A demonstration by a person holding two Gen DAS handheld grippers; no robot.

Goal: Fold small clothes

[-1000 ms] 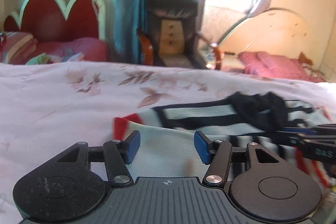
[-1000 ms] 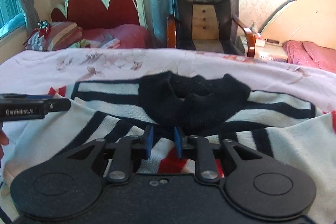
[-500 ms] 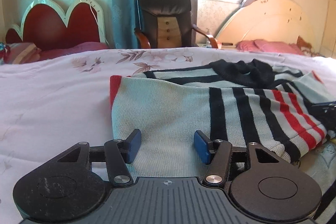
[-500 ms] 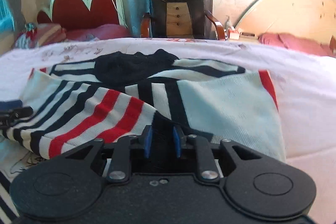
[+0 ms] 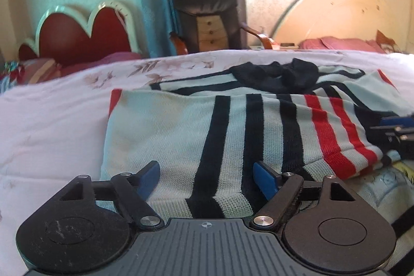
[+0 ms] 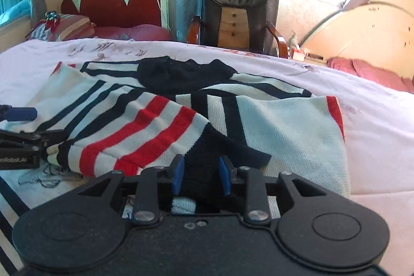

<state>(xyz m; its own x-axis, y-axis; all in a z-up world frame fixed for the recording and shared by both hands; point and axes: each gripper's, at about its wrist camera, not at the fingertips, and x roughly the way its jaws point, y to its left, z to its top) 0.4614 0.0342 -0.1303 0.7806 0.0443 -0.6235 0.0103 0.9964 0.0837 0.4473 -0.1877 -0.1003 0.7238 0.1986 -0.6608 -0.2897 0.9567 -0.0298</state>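
Change since earlier frames: the left gripper point(image 5: 205, 179) now has its jaws much wider than half a second ago; the sweater point(image 5: 181, 131) lies folded over on the bed, where a second ago its sleeve was lifted and blurred.
Change, right side: the right gripper point(image 6: 201, 176) shows a wider gap between its pads than half a second ago; the dark cuff point(image 6: 207, 162) remains between them.
Left fingers: the blue pads point(image 5: 148, 177) stand far apart and are opening. Pale striped knit lies beneath and between them; neither pad presses on it.
Right fingers: the blue pads point(image 6: 178, 173) stand a narrow gap apart and are opening. The dark cuff fills the space between them; whether the pads press on it cannot be told from this view.
Sweater location: spread on the white floral bedspread point(image 6: 375, 126), near the front edge, directly ahead of both grippers.
Sweater layout: the left sleeve, with black and red stripes, is folded across the body; the right sleeve lies folded over from the other side, its red-edged cuff at the outer side. The black collar point(image 6: 181, 74) sits at the far end.
Cross view: each gripper's tip appears at the edge of the other's view, touching or just beside the sweater.
Background: a red headboard point(image 6: 119, 1) and a black chair point(image 6: 233, 14) stand beyond the bed.
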